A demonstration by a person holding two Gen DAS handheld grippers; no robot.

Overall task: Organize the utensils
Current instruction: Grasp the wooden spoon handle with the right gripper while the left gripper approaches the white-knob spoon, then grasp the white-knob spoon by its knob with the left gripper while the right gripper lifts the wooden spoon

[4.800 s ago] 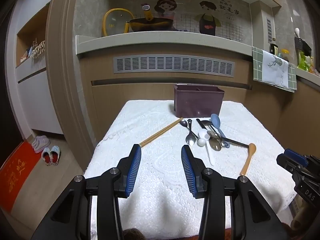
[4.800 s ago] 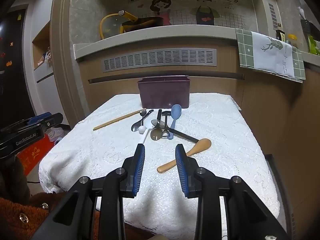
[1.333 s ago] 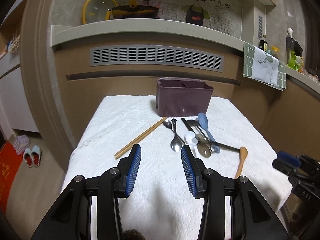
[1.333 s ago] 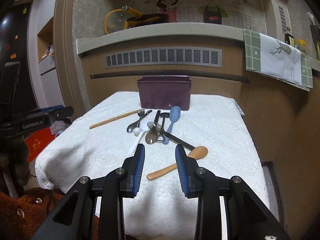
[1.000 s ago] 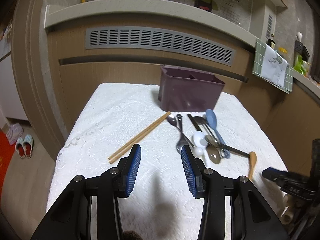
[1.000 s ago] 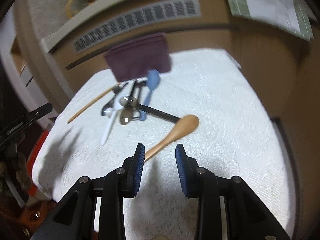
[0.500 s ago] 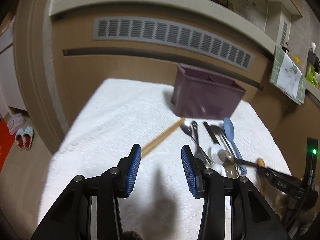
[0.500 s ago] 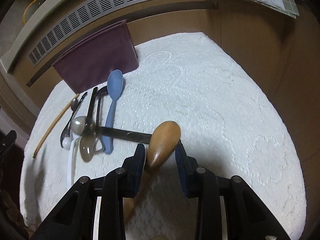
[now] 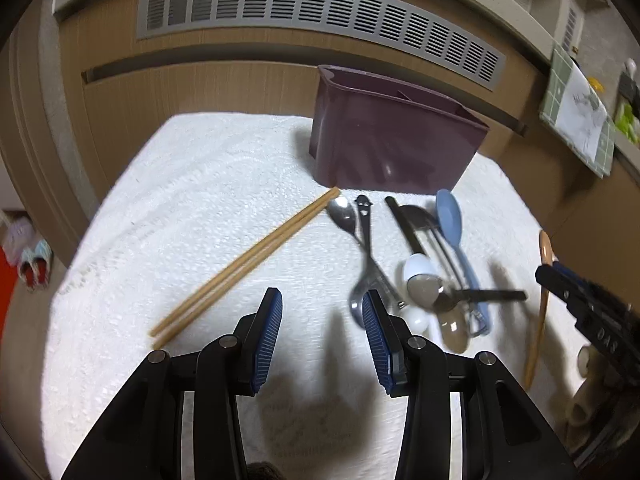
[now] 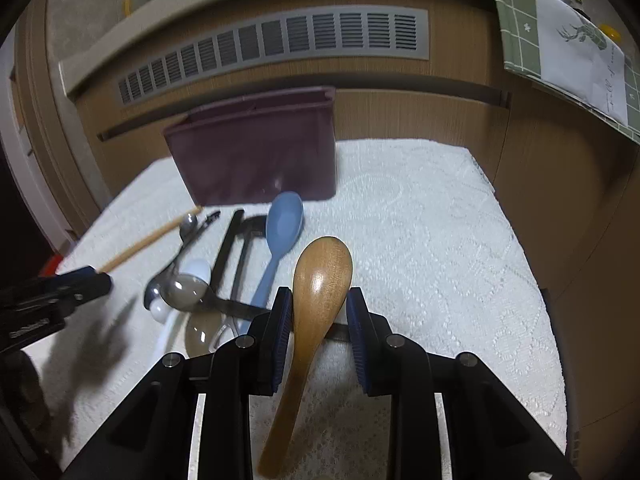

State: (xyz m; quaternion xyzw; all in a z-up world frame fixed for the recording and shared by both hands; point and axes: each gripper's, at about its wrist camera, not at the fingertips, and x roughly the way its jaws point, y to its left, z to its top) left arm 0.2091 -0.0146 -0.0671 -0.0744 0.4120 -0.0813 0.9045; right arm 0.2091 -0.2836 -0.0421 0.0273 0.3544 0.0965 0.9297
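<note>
Now the right gripper (image 10: 314, 310) has dropped around the wooden spoon (image 10: 320, 276)

Fingers straddle its neck, not yet clenched, near the table's (image 10: 440, 240) right edge; a second ago it hovered short. Left gripper (image 9: 322, 314), released, has closed on the chopsticks (image 9: 244, 266). Purple caddy (image 9: 384, 152) at the far edge; contents hidden, sorting barely begun

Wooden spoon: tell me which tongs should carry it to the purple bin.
Right. The right tongs already straddle the wooden spoon just below its bowl. The left tongs hang open over bare cloth near the chopsticks, away from it. The purple bin stands straight ahead.
</note>
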